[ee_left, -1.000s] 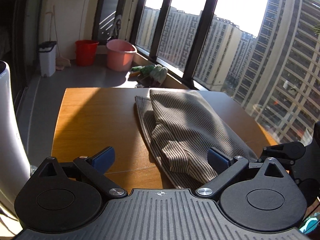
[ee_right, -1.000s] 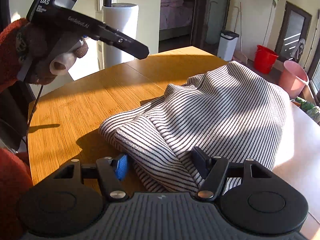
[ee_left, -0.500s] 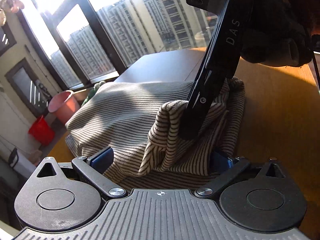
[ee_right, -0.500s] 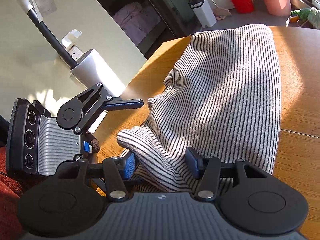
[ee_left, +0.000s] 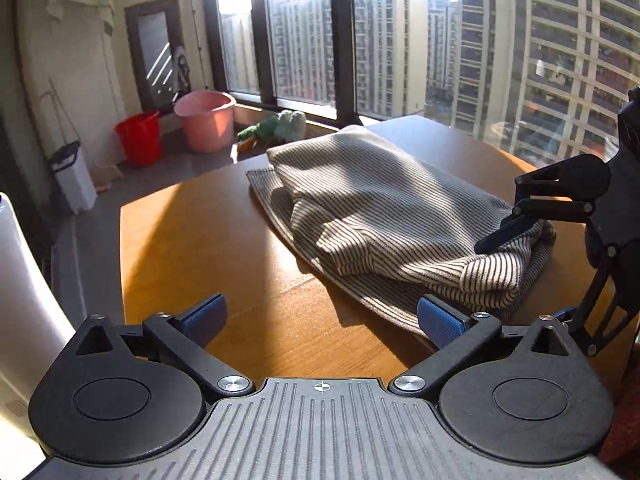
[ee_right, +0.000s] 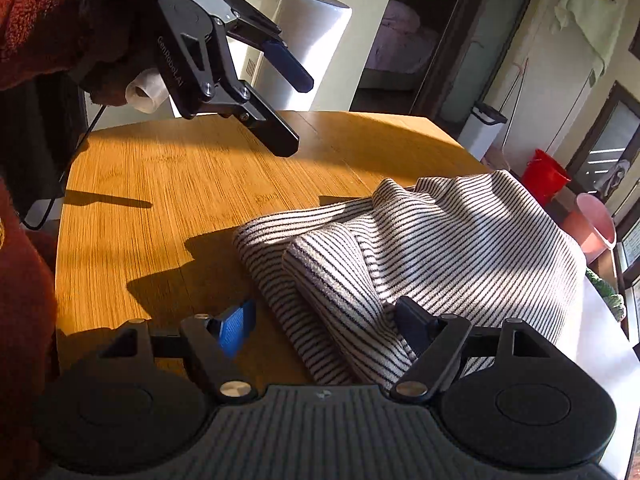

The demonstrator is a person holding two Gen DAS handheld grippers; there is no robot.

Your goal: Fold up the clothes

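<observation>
Left tongs [ee_left: 320, 318] withdrew from striped garment [ee_left: 384, 216].

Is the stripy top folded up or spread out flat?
Folded. The striped garment lies doubled over itself in layers on the wooden table, with a bunched, rolled edge nearest the open right gripper.

Strong low sunlight through the tall dark-framed window [ee_left: 344, 40], sky blown out to white. Hard-edged dark shadows across the orange wooden worktop [ee_right: 168, 184] and across the folded striped knit garment [ee_left: 384, 216]. White glare on the worktop's far right edge in the right wrist view. Heavy fisheye bending of walls and buildings toward the borders. Sharp focus, slight blur on the raised black left gripper [ee_right: 294, 108].
</observation>
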